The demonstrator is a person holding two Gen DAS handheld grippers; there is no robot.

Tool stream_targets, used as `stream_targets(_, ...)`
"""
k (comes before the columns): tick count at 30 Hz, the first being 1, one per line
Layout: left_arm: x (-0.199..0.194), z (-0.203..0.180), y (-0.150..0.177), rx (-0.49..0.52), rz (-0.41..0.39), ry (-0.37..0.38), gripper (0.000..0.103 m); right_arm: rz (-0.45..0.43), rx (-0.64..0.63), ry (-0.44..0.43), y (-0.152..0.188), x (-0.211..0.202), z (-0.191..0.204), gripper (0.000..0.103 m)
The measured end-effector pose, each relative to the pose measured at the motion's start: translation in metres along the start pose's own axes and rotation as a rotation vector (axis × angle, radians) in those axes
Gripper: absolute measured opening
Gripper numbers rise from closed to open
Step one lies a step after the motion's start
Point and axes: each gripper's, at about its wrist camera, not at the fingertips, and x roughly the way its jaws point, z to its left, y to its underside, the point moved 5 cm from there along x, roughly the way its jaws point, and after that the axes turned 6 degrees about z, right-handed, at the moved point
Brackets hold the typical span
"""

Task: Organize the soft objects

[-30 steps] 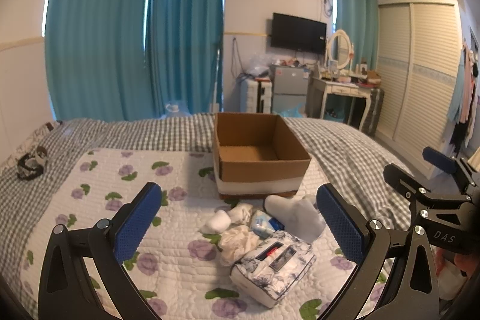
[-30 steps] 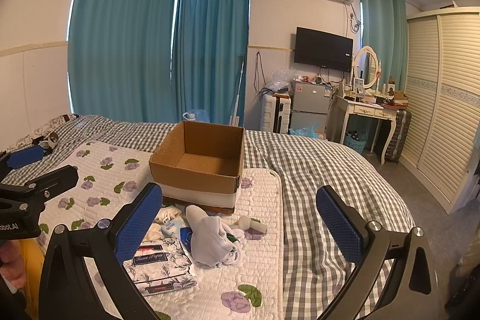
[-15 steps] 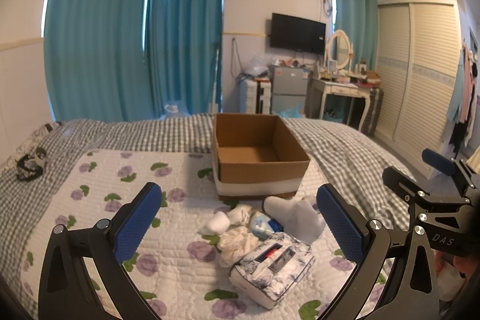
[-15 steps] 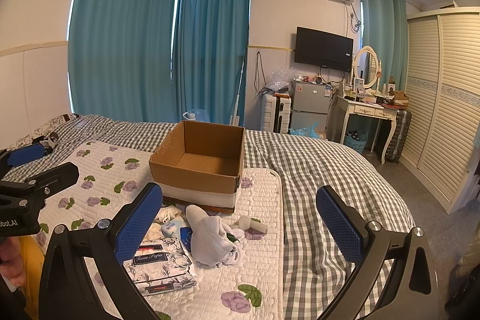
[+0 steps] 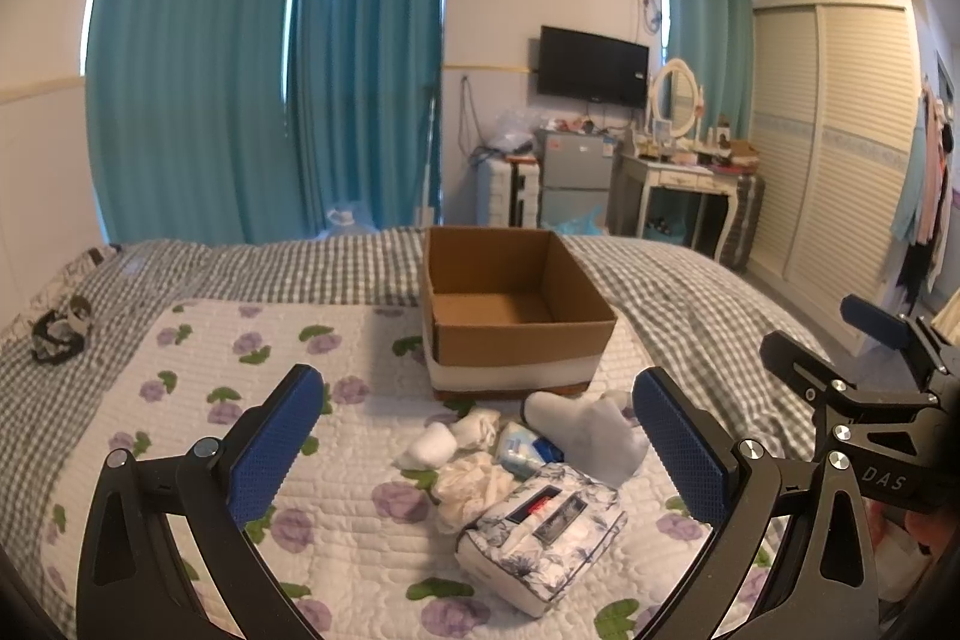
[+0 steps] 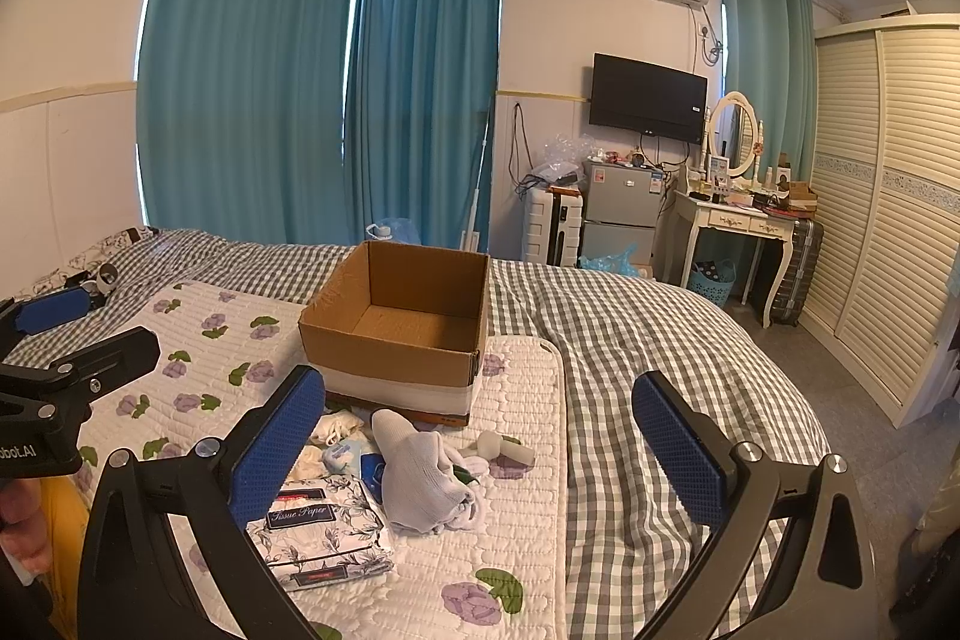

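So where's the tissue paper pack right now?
The tissue pack lies on the floral quilt, nearest the cameras, in front of the cardboard box and left of the white sock in the right wrist view.

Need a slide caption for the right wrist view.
Open right gripper above tissue pack and sock, empty cardboard box behind.

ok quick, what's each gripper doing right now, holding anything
Left gripper: open, holding nothing, above the soft items on the quilt.
Right gripper: open, holding nothing.
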Motion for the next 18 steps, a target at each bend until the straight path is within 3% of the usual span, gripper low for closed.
stream_targets(13,-0.0006,-0.0019,-0.0012,0.0,-0.003,0.002,0.103,0.001,0.0,0.001,0.0006,-0.0013,0.0003,0.103)
stream_targets(18,-0.0091,-0.0012,-0.0064,-0.007,-0.01,0.021,0.103,0.039,-0.015,0.017,0.0077,-0.0078,-0.0022,0.103)
